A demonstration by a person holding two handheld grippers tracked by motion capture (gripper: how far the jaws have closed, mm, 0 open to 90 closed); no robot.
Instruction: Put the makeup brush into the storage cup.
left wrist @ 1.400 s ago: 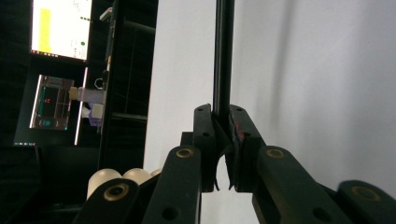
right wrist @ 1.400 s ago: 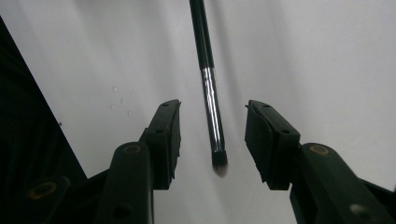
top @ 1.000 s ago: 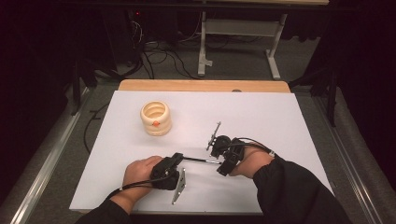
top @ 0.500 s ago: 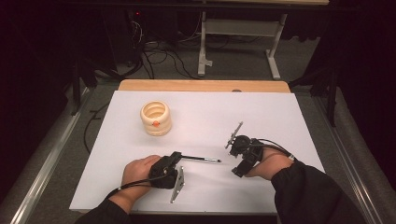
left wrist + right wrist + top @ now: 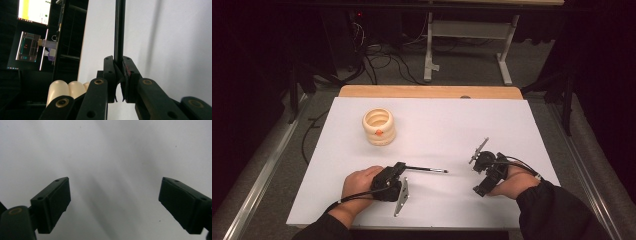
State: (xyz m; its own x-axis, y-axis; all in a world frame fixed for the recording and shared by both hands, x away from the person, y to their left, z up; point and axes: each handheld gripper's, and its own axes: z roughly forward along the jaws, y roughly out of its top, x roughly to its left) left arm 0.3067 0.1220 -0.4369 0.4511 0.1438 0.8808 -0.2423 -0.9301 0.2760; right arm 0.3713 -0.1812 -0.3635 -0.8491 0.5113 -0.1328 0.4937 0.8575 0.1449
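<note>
Pen [image 5: 426, 170]: thin, black, straight.

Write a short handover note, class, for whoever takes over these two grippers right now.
Left gripper: shut on the thin black rod, low over the white table, rod pointing toward the right gripper.
Right gripper: fingers wide apart, just been opening, nothing between them, off to the rod's right.
Cream ringed pot: upright, back left, untouched.
Done: rod in the left gripper alone.
Left: probably getting the rod to the pot.
</note>
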